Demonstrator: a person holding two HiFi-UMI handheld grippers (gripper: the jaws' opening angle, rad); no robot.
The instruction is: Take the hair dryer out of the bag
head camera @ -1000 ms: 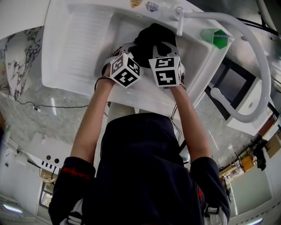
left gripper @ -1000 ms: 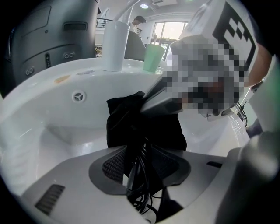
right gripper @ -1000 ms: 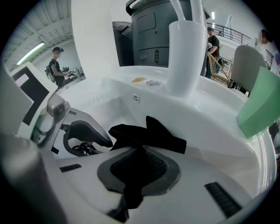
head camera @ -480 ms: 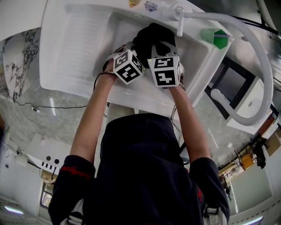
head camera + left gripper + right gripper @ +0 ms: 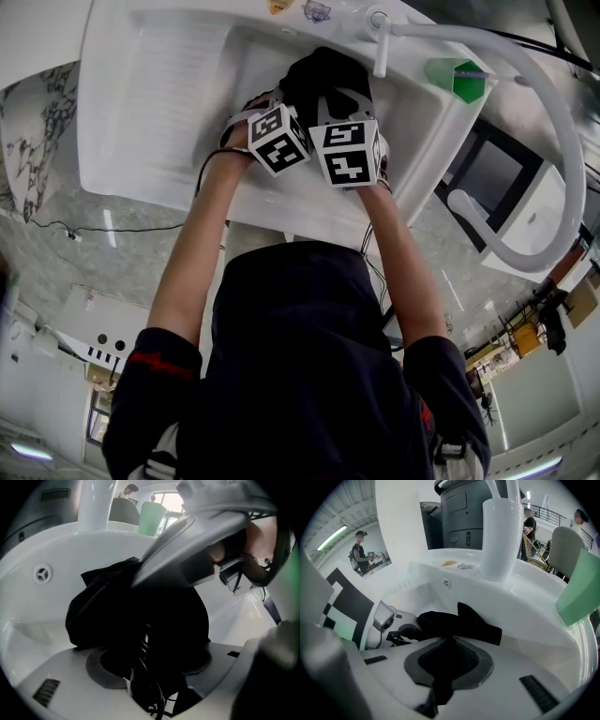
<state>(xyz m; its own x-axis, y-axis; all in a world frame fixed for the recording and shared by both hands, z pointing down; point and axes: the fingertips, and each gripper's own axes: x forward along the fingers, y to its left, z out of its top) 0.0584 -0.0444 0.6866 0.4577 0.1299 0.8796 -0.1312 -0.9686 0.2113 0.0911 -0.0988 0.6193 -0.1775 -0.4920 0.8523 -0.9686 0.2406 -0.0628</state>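
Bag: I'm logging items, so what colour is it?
The bag is black, clearest in the right gripper view.

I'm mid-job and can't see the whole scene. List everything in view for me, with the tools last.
sink: one, white, under both tools
faucet: one, white, on the sink's back rim
green cup: one, green, on the rim right of the faucet
stickers: two, small, on the back rim left of the faucet
black bag: one, in the basin
hair dryer: none visible outside the bag
forearms: two, bare, reaching into the sink
left tool: open, jaws have just been opening, bag between them, not gripped
right tool: shut on the black bag's fabric
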